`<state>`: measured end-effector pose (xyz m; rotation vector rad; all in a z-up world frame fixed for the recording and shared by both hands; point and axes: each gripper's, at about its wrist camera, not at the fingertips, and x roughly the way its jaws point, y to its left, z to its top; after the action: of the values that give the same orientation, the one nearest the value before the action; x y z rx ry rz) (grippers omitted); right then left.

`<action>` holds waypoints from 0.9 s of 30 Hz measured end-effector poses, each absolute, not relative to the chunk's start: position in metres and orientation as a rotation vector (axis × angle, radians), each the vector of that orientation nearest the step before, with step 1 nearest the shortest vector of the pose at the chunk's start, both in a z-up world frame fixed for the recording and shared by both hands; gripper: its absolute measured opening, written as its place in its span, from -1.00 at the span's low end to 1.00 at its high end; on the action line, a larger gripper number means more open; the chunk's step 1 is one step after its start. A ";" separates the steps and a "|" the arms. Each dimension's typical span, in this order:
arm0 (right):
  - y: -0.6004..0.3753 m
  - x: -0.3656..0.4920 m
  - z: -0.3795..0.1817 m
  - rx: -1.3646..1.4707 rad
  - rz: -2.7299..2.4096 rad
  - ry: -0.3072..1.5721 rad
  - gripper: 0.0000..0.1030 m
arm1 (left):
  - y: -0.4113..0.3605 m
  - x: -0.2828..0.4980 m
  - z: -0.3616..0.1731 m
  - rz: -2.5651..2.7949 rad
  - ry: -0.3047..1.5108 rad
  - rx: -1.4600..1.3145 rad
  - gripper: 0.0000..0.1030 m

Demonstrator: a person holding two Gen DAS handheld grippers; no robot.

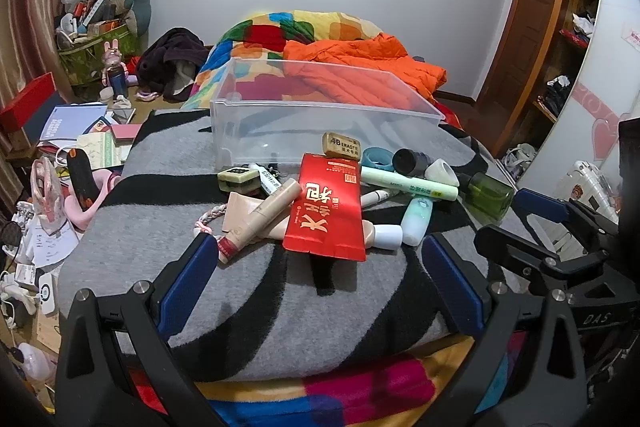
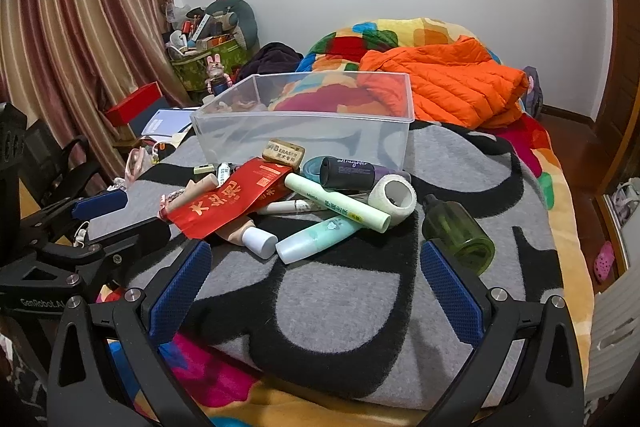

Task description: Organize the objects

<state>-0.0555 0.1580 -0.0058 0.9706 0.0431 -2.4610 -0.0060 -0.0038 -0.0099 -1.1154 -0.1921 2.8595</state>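
A clear plastic bin point(image 1: 320, 115) point(image 2: 304, 125) stands empty on a grey and black blanket point(image 1: 248, 291) point(image 2: 340, 299). In front of it lies a pile: a red packet point(image 1: 326, 213) point(image 2: 232, 201), an eraser point(image 1: 341, 144) point(image 2: 285, 150), beige tubes point(image 1: 264, 213), a pale green tube point(image 1: 408, 183) point(image 2: 338, 202), a teal bottle point(image 1: 416, 221) point(image 2: 316, 239), a tape roll point(image 2: 394, 195) and a green bottle point(image 1: 490, 195) point(image 2: 460, 233). My left gripper point(image 1: 316, 247) is open and empty just before the packet. My right gripper point(image 2: 316, 255) is open and empty just before the teal bottle.
An orange jacket point(image 1: 360, 67) point(image 2: 452, 83) and a colourful quilt point(image 1: 280, 31) lie behind the bin. Books and clutter point(image 1: 80, 131) cover the area to the left. A wardrobe point(image 1: 560, 47) stands to the right. The bed edge is near at the front.
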 end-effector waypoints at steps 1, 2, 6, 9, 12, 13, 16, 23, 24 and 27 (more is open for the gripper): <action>0.158 -0.057 -0.007 0.972 -2.458 0.048 0.99 | -0.004 -0.007 -0.011 2.861 -0.188 -1.115 1.00; 0.157 -0.058 -0.008 0.973 -2.454 0.052 0.99 | -0.004 -0.007 -0.011 2.861 -0.186 -1.115 1.00; 0.157 -0.063 -0.013 0.989 -2.439 0.049 0.98 | -0.005 -0.010 -0.012 2.859 -0.174 -1.119 0.97; 0.159 -0.067 -0.015 0.991 -2.445 0.047 0.95 | -0.006 -0.014 -0.014 2.853 -0.155 -1.133 0.74; 0.163 -0.073 -0.015 0.992 -2.465 0.043 0.79 | -0.009 -0.020 -0.016 2.851 -0.167 -1.155 0.60; 0.165 -0.076 -0.015 0.994 -2.472 0.042 0.76 | -0.011 -0.022 -0.016 2.849 -0.174 -1.160 0.57; 0.174 -0.084 -0.013 0.998 -2.504 0.038 0.75 | -0.021 -0.028 -0.016 2.852 -0.210 -1.170 0.57; 0.199 -0.105 -0.013 1.027 -2.583 0.022 0.63 | -0.054 -0.045 -0.018 2.901 -0.244 -1.224 0.53; 0.204 -0.110 -0.014 1.041 -2.588 0.011 0.61 | -0.060 -0.049 -0.020 2.897 -0.250 -1.248 0.52; 0.214 -0.115 -0.019 1.073 -2.600 -0.007 0.55 | -0.068 -0.054 -0.029 2.873 -0.248 -1.305 0.39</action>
<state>-0.1153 0.2140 -0.0186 1.0729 -0.0066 -2.5997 -0.0537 -0.0677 -0.0288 -1.3054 -0.2479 2.8733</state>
